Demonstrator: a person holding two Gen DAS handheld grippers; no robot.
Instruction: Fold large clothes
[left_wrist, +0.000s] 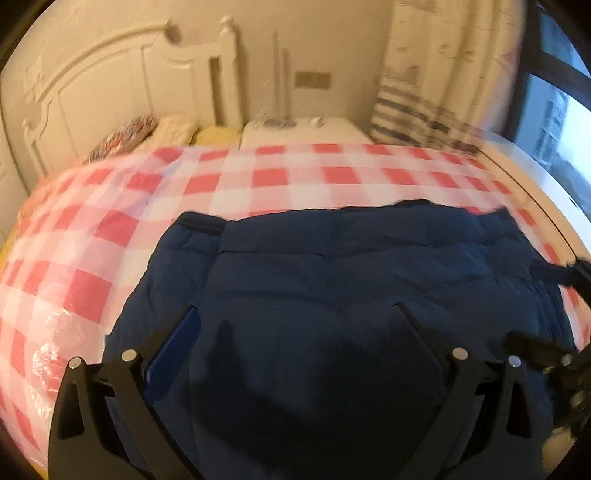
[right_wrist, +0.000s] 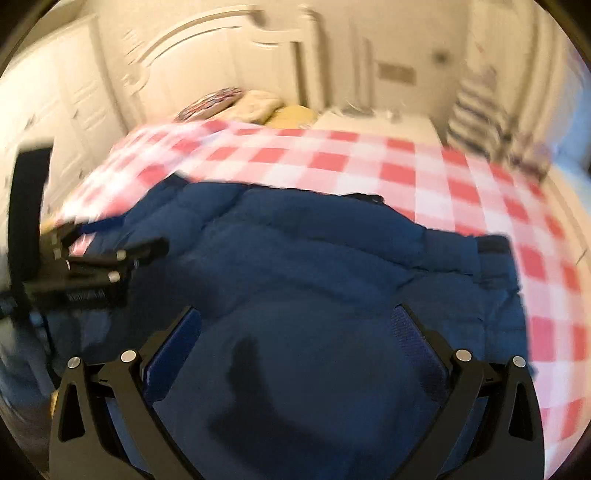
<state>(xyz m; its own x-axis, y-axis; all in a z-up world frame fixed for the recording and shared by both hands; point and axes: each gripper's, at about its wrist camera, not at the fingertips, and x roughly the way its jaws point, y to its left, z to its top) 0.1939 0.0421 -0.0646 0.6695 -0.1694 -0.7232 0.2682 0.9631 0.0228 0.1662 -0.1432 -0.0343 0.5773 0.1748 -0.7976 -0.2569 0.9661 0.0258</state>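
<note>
A large dark blue padded jacket (left_wrist: 351, 280) lies spread on a bed covered with a red-and-white checked sheet (left_wrist: 258, 177). It also shows in the right wrist view (right_wrist: 332, 266). My left gripper (left_wrist: 295, 314) is open and empty, hovering just above the jacket's near part. My right gripper (right_wrist: 295, 314) is open and empty over the jacket too. The left gripper also shows at the left edge of the right wrist view (right_wrist: 110, 258). The right gripper shows at the right edge of the left wrist view (left_wrist: 546, 354). Both views are motion-blurred.
A white headboard (left_wrist: 110, 85) stands at the far end with pillows (left_wrist: 173, 129) below it. A white bedside table (left_wrist: 303, 129) and a striped curtain (left_wrist: 424, 92) are at the back right. A window (left_wrist: 561, 122) is at the right.
</note>
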